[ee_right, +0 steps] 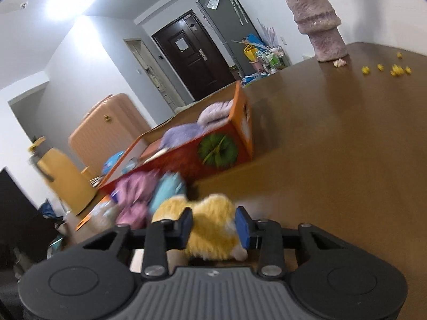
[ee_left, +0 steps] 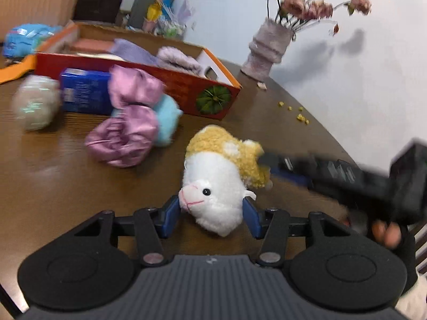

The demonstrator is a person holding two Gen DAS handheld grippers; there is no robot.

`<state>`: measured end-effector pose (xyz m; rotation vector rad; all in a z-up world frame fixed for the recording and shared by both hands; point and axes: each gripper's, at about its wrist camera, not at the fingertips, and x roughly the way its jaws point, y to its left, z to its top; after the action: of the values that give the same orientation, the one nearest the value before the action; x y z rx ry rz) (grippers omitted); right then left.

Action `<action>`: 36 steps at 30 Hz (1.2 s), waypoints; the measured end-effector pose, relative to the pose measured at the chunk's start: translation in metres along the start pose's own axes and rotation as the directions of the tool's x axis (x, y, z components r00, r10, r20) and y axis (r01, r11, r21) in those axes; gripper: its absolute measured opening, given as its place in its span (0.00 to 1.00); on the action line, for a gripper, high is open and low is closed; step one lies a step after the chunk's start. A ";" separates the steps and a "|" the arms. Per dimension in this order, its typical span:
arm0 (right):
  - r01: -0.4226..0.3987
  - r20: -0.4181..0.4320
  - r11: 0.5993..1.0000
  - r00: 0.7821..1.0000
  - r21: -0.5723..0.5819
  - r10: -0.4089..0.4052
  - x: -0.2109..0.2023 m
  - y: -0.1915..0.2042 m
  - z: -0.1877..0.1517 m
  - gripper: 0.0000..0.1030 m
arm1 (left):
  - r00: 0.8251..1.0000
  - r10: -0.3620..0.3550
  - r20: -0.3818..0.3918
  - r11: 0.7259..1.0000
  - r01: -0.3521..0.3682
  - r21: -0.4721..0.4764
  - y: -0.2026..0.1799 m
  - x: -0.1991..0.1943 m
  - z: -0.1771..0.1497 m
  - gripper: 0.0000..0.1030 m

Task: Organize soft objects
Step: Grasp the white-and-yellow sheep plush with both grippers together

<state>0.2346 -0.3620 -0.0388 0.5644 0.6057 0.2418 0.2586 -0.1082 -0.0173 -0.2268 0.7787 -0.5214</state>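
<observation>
The box point(ee_left: 184, 90) on the table point(ee_left: 280, 122) holds 2 folded towels point(ee_left: 178, 60). Both the left gripper point(ee_left: 210, 212) and right gripper point(ee_right: 213, 226) clench the plush point(ee_left: 221, 176).

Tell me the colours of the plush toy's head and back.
White head, yellow back on the plush toy; clearest in left wrist view.

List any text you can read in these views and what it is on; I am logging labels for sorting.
None is legible.
Blue packet: white print, too blurred to read.
Light blue bag: markings, too blurred.
Notice on the dark door: too small.
Papers on the grey cabinet: too small.
Orange box: a green pumpkin picture only, no words visible.
</observation>
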 end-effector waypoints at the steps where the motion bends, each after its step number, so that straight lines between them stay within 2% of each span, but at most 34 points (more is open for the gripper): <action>1: -0.035 -0.020 0.999 0.999 0.001 0.035 -0.010 0.005 -0.014 0.30 | 0.999 0.035 0.029 0.999 -0.034 -0.023 0.008 -0.012 -0.003 0.52; 2: -0.072 -0.044 0.997 0.996 0.001 0.072 -0.019 0.010 -0.025 0.30 | 0.994 0.094 0.060 0.994 -0.091 -0.056 0.016 -0.022 -0.005 0.51; 4: -0.161 -0.091 0.986 0.984 -0.052 0.156 -0.031 0.026 -0.044 0.30 | 0.972 0.208 0.113 0.974 -0.196 -0.116 0.033 -0.038 -0.007 0.51; 6: -0.166 -0.065 0.981 0.985 -0.100 0.160 -0.043 0.035 -0.049 0.30 | 0.962 0.242 0.125 0.964 -0.223 -0.147 0.043 -0.049 -0.006 0.52; 8: -0.124 -0.015 0.985 0.992 -0.122 0.123 -0.045 0.038 -0.041 0.30 | 0.962 0.238 0.135 0.962 -0.214 -0.168 0.046 -0.059 -0.008 0.53; 11: -0.046 0.048 0.991 0.997 -0.125 0.052 -0.033 0.037 -0.021 0.32 | 0.969 0.201 0.142 0.973 -0.181 -0.147 0.037 -0.065 -0.013 0.56; 14: -0.015 0.101 0.989 0.994 -0.145 0.030 -0.007 0.035 -0.003 0.50 | 0.979 0.165 0.123 0.982 -0.152 -0.109 0.027 -0.059 -0.019 0.57; 16: 0.061 0.098 0.980 0.994 -0.187 -0.043 0.015 0.039 0.003 0.49 | 0.981 0.154 0.116 0.985 -0.144 -0.090 0.023 -0.058 -0.024 0.57; 19: 0.103 0.025 0.966 0.995 -0.238 -0.100 0.036 0.049 -0.003 0.46 | 0.979 0.162 0.124 0.984 -0.152 -0.088 0.028 -0.064 -0.031 0.57; 20: 0.081 0.015 0.965 0.997 -0.251 -0.080 0.030 0.054 -0.007 0.43 | 0.977 0.171 0.128 0.982 -0.160 -0.097 0.032 -0.068 -0.033 0.57; 22: -0.015 -0.067 0.960 0.998 -0.280 -0.004 0.014 0.063 -0.021 0.41 | 0.970 0.201 0.136 0.974 -0.183 -0.134 0.047 -0.075 -0.034 0.60; 24: -0.154 -0.174 0.938 0.979 -0.310 0.103 -0.005 0.074 -0.041 0.43 | 0.964 0.228 0.136 0.964 -0.204 -0.169 0.064 -0.081 -0.035 0.62; 26: -0.273 -0.216 0.911 0.953 -0.310 0.212 -0.022 0.081 -0.056 0.45 | 0.956 0.262 0.129 0.950 -0.232 -0.211 0.082 -0.085 -0.034 0.62; 27: -0.297 -0.218 0.904 0.947 -0.306 0.238 -0.027 0.083 -0.058 0.47 | 0.952 0.277 0.131 0.943 -0.243 -0.226 0.088 -0.088 -0.032 0.62; 29: -0.292 -0.183 0.905 0.952 -0.309 0.245 -0.035 0.085 -0.057 0.51 | 0.946 0.289 0.144 0.939 -0.251 -0.236 0.096 -0.095 -0.030 0.62; 31: -0.244 -0.144 0.920 0.967 -0.306 0.208 -0.033 0.082 -0.048 0.54 | 0.951 0.271 0.150 0.944 -0.233 -0.232 0.097 -0.104 -0.031 0.65; 33: -0.204 -0.126 0.935 0.977 -0.290 0.174 -0.026 0.080 -0.042 0.54 | 0.962 0.229 0.150 0.959 -0.197 -0.202 0.089 -0.113 -0.036 0.69; 36: -0.209 -0.127 0.951 0.975 -0.227 0.184 -0.008 0.079 -0.040 0.54 | 0.985 0.128 0.113 0.981 -0.109 -0.161 0.074 -0.121 -0.049 0.75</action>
<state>0.2007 -0.2831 -0.0178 0.3794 0.6115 0.5290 0.1782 0.0181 -0.0063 -0.3508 0.7078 -0.3308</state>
